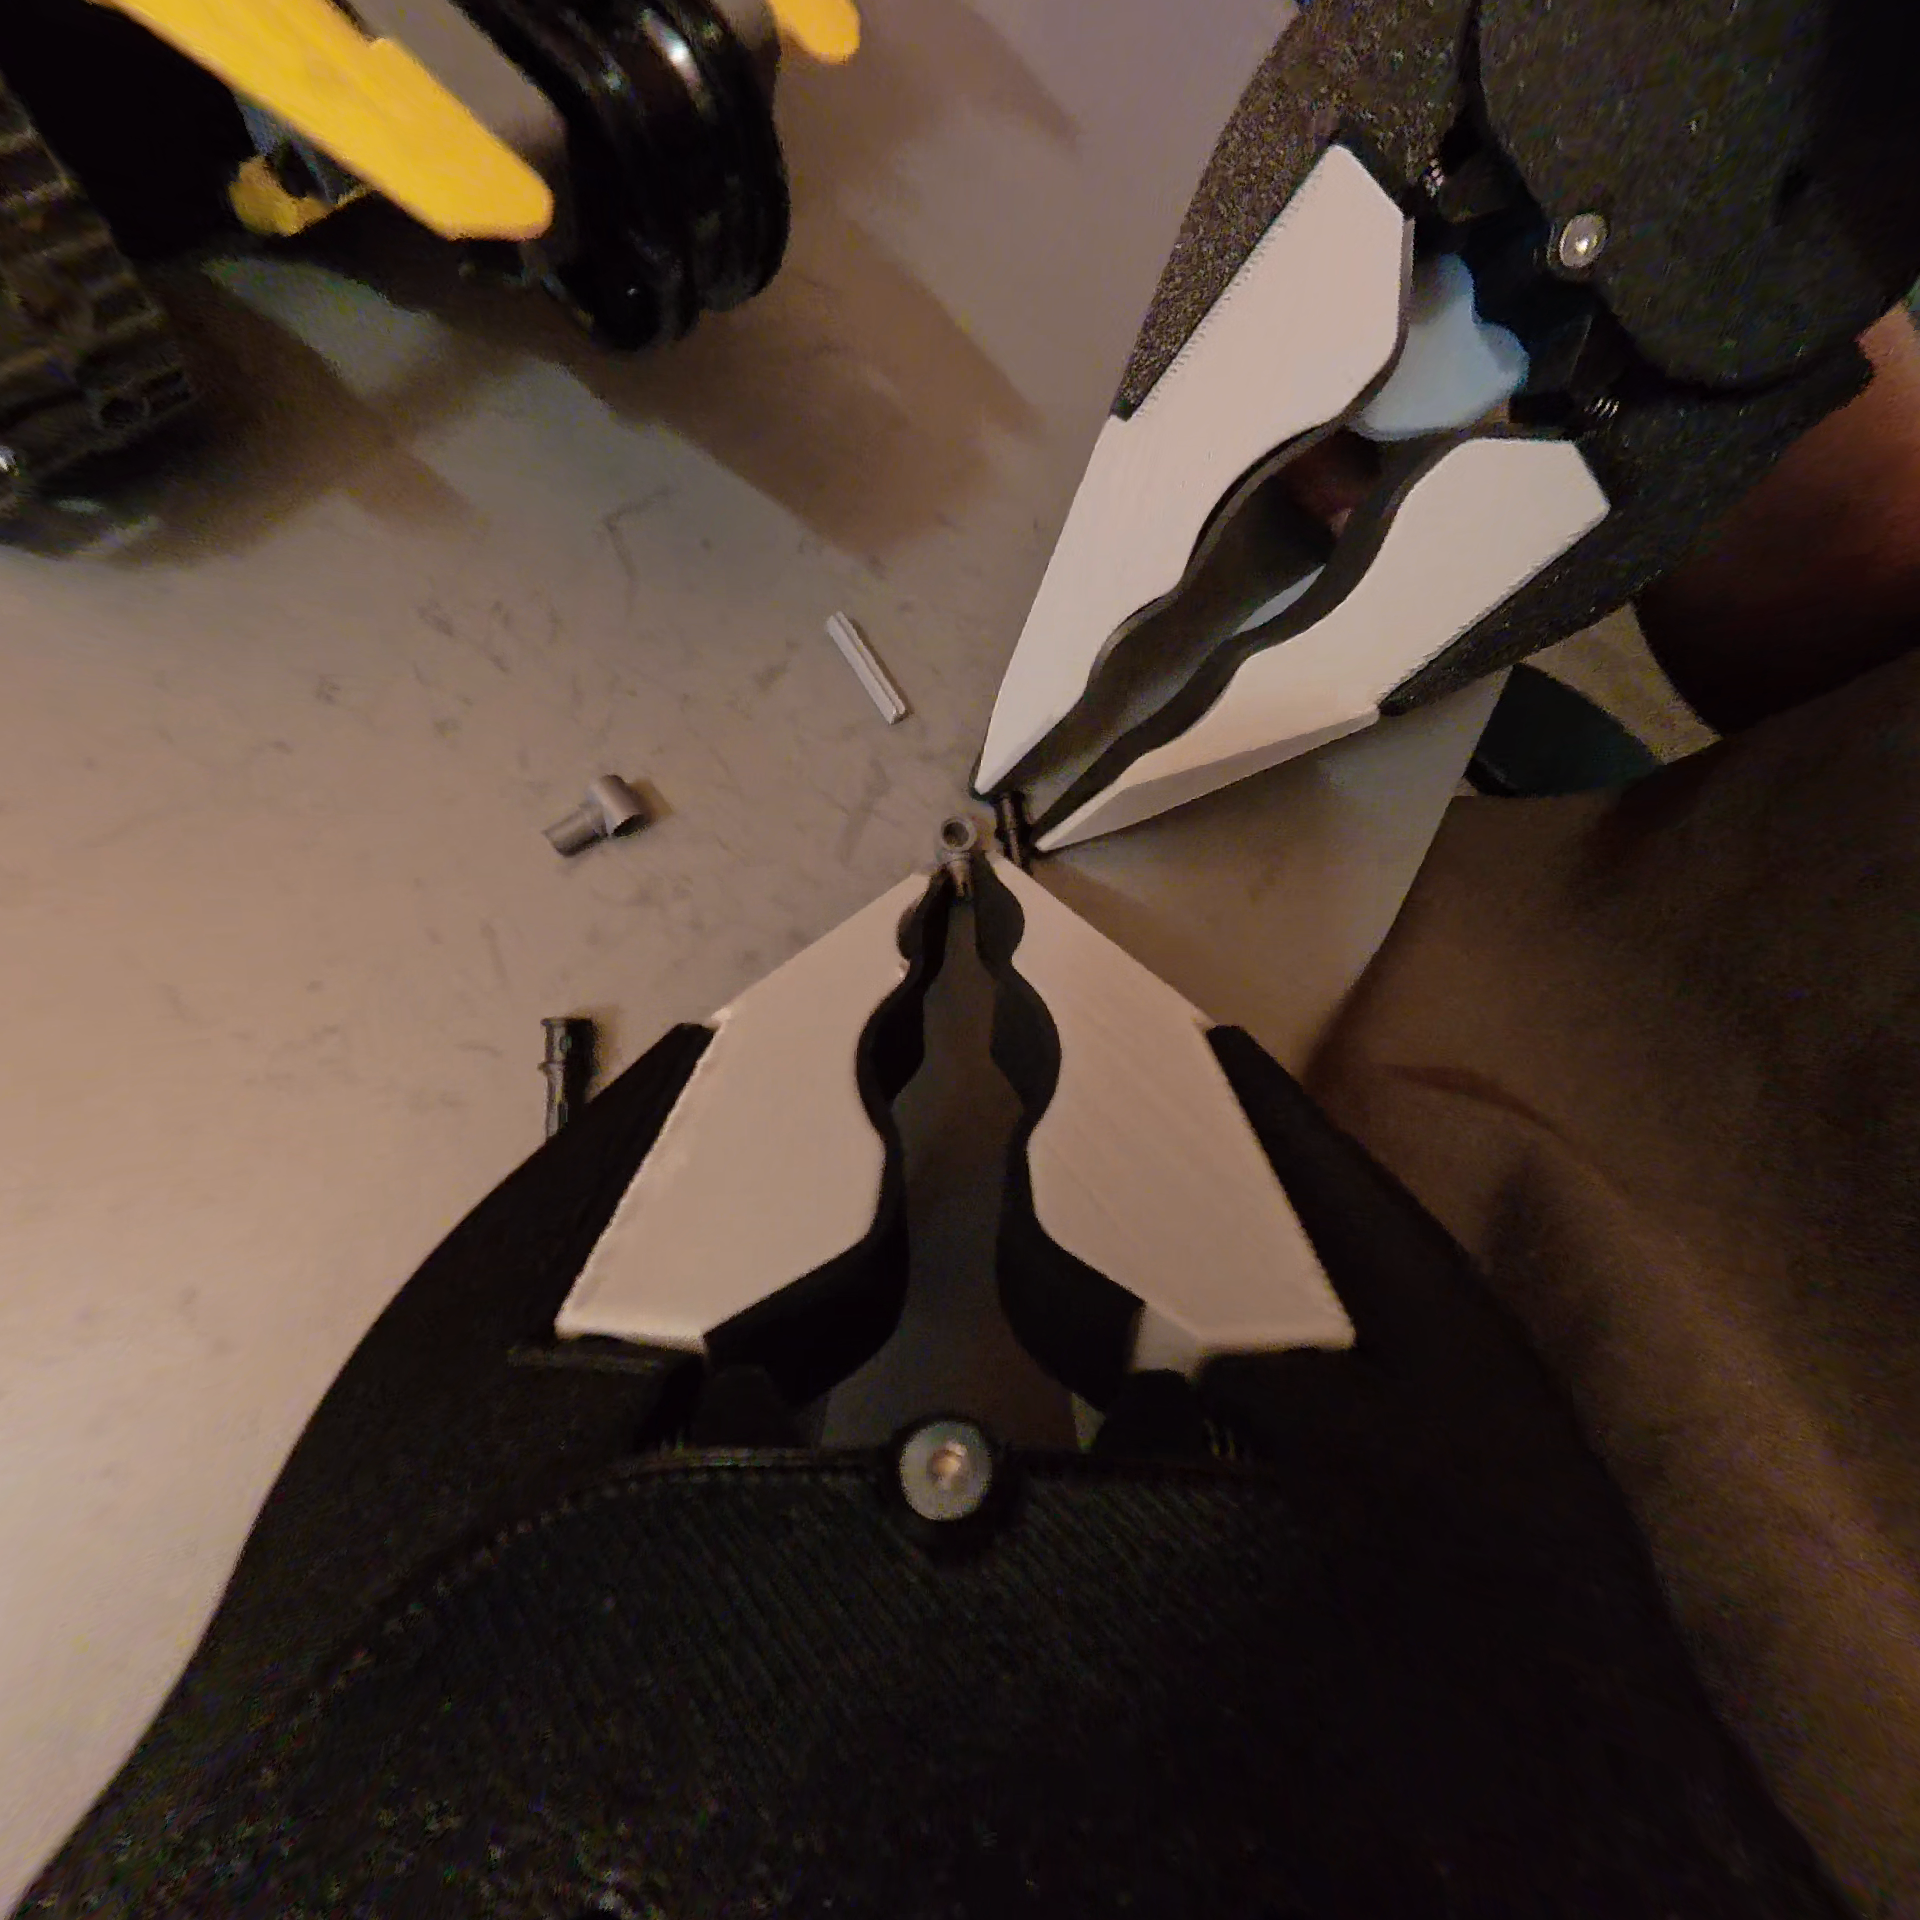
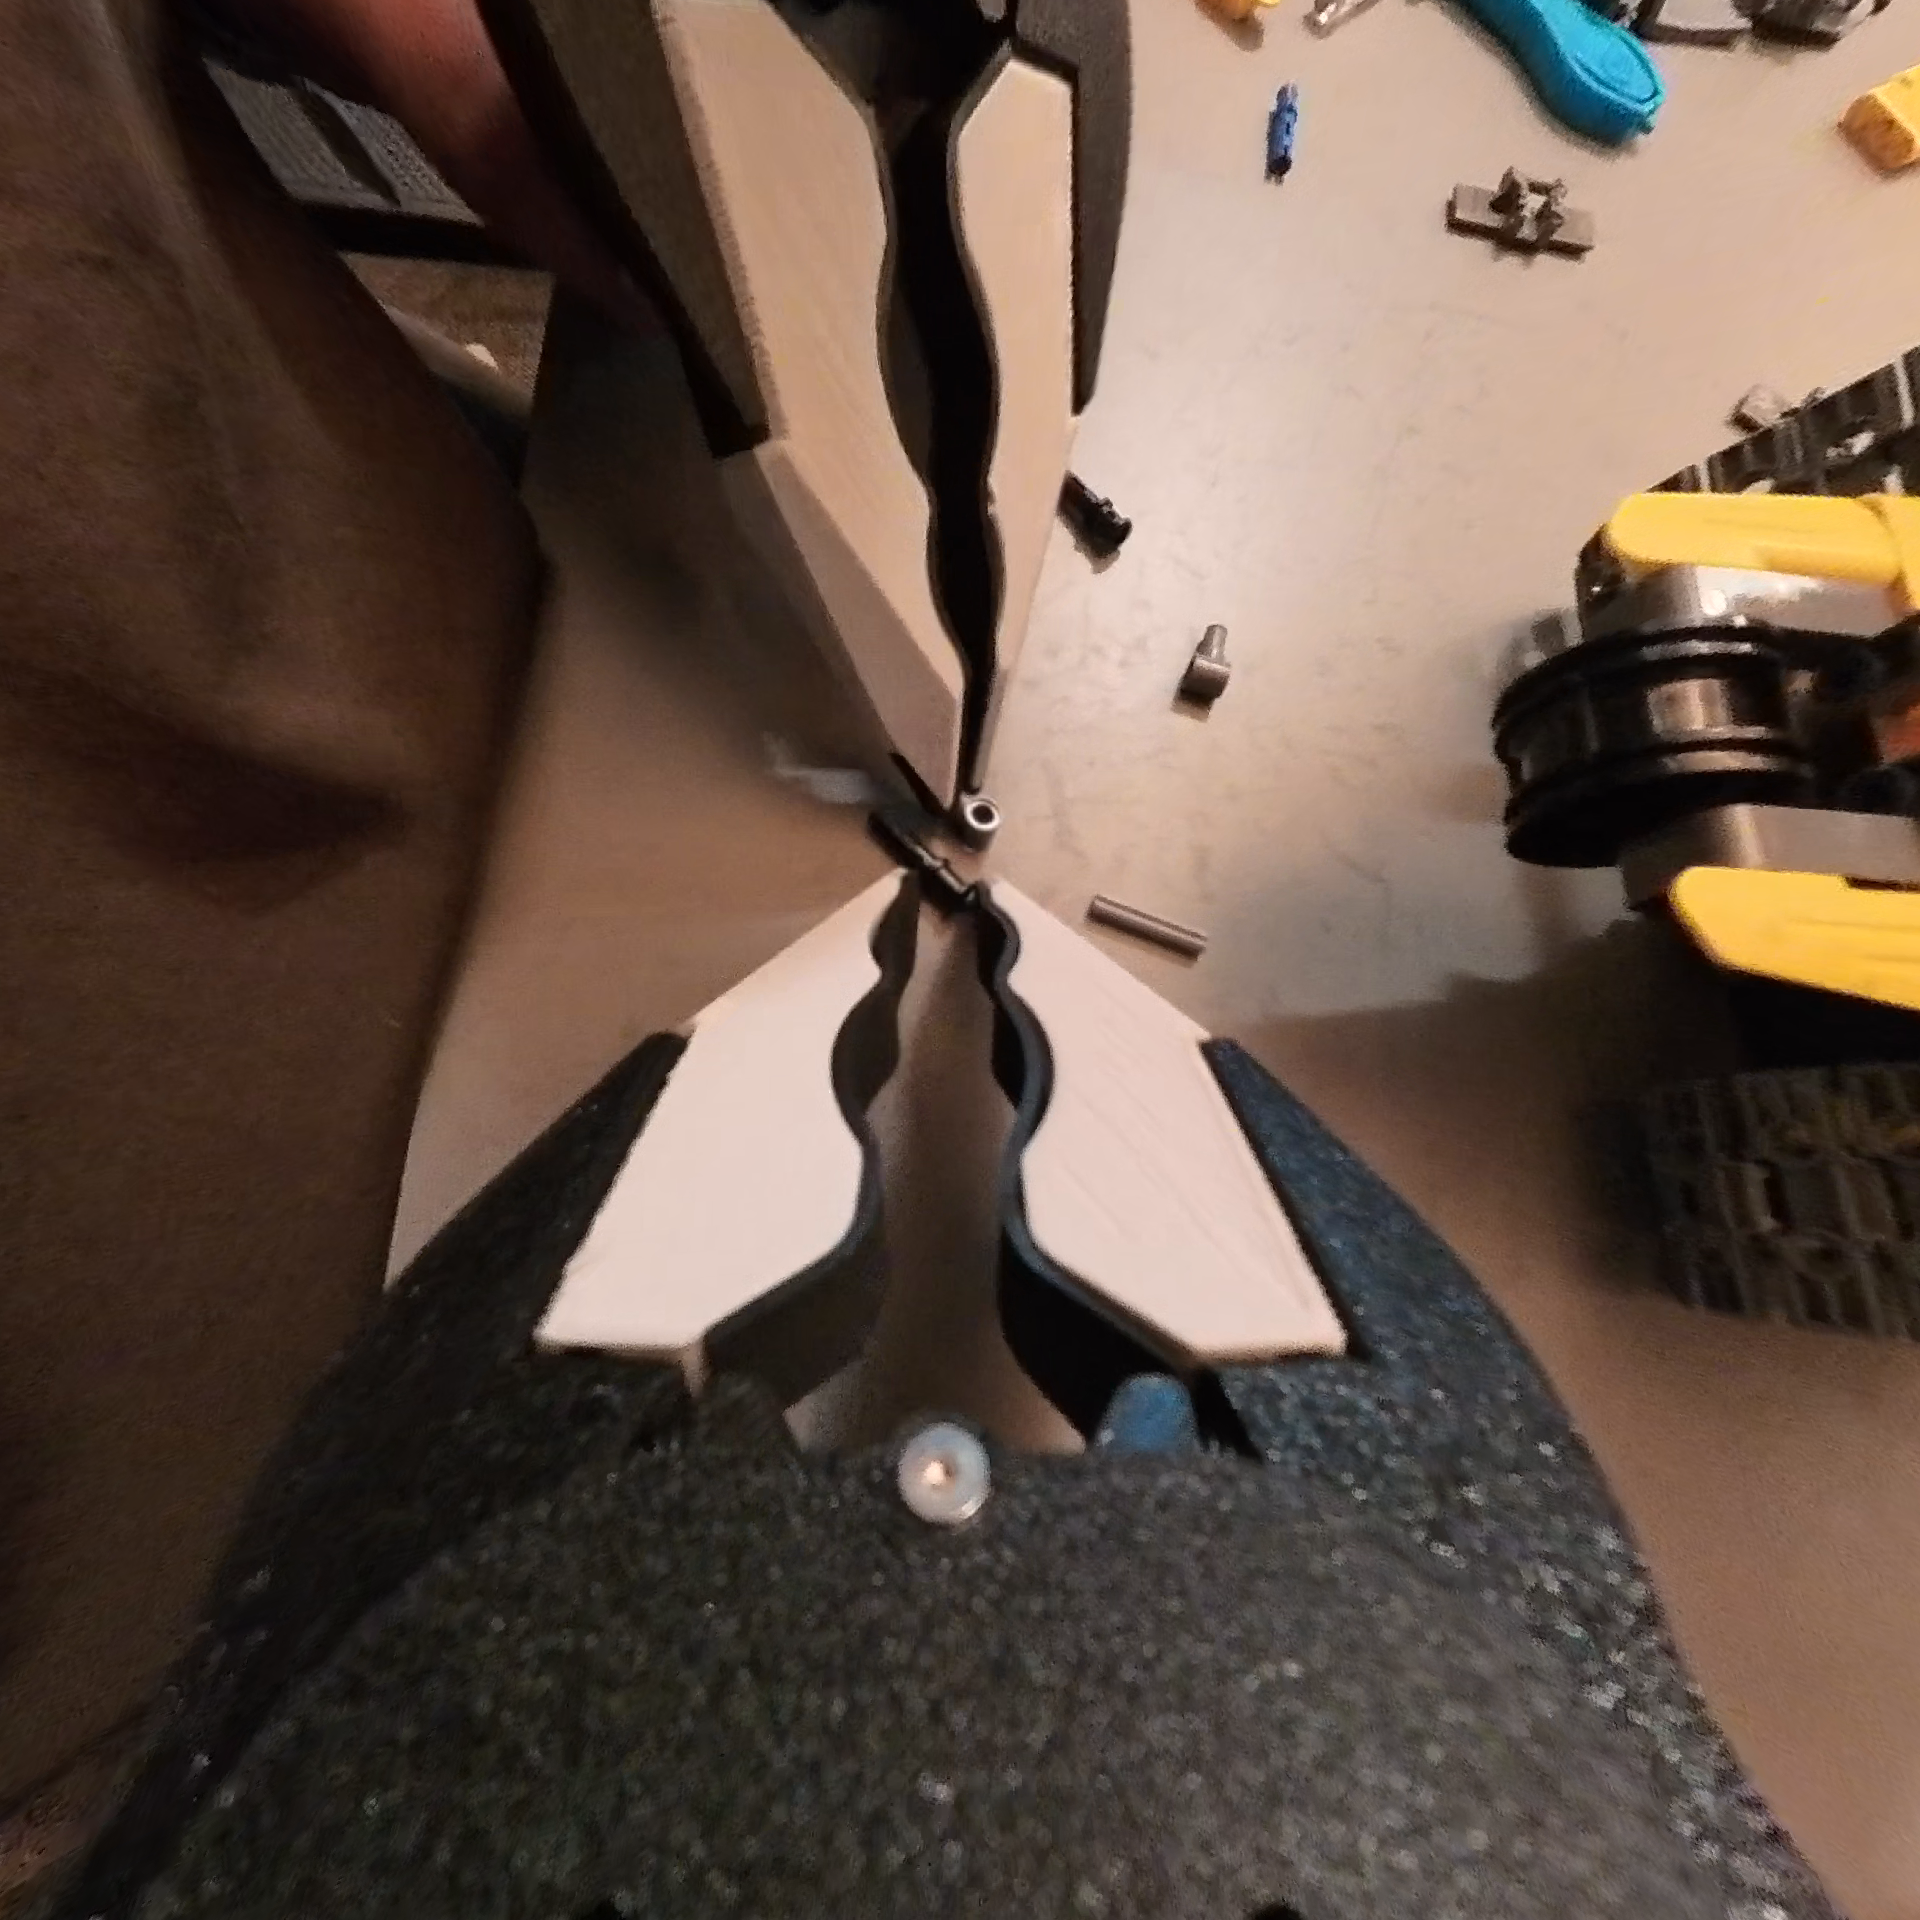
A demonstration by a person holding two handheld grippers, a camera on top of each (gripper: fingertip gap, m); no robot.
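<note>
My left gripper [image 1: 961, 881] is shut on a small grey connector [image 1: 956, 836] with a round hole, held just above the pale table [image 1: 312, 935]. My right gripper [image 2: 948, 896] is shut on a small black pin [image 2: 925, 854]. The two grippers meet tip to tip, and the pin's end is right beside the grey connector [image 2: 979, 836]. In the left wrist view the right gripper [image 1: 1013, 821] comes in from the upper right. In the right wrist view the left gripper [image 2: 971, 808] comes down from the top.
A yellow and black tracked toy vehicle [image 2: 1714, 727] stands nearby, and shows in the left wrist view [image 1: 665, 156] too. Loose parts lie on the table: a grey axle [image 1: 868, 665], a grey connector [image 1: 603, 816], a black pin [image 1: 566, 1070], a blue pin [image 2: 1283, 125], a teal piece [image 2: 1569, 73]. A person's brown clothing [image 1: 1610, 1247] is close. Left and right tips are no more than a few centimetres apart.
</note>
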